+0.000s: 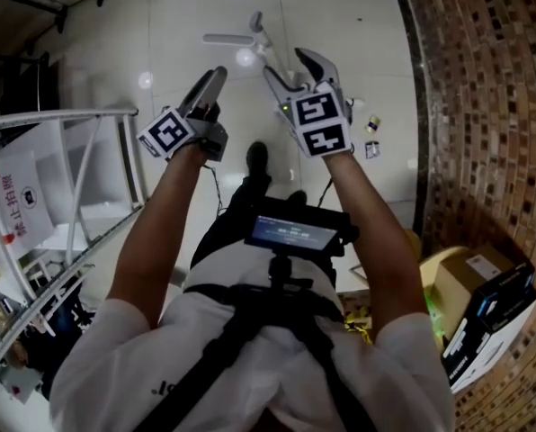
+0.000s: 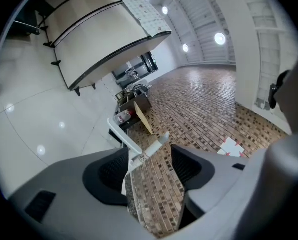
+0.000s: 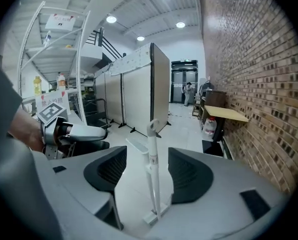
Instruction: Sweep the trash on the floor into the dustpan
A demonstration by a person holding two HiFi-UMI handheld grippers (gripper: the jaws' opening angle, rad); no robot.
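Observation:
A white broom and dustpan set [image 1: 261, 36] stands upright on the pale floor ahead of both grippers. Small bits of trash [image 1: 373, 126] lie on the floor by the brick wall, right of the right gripper. My left gripper [image 1: 210, 85] is open and holds nothing. My right gripper [image 1: 295, 67] is also open and empty. In the right gripper view the broom handle [image 3: 153, 164] shows between the open jaws but well beyond them, with the left gripper [image 3: 84, 132] at the left. The left gripper view is rolled, and the set [image 2: 148, 148] appears far off between its jaws.
A brick wall [image 1: 484, 106] runs along the right. A cardboard box [image 1: 461, 273] and a black-and-white box [image 1: 495, 324] sit near my right side. A white metal rack [image 1: 79, 151] stands at the left. Partition panels [image 3: 139, 89] and a small table [image 3: 225, 113] are farther ahead.

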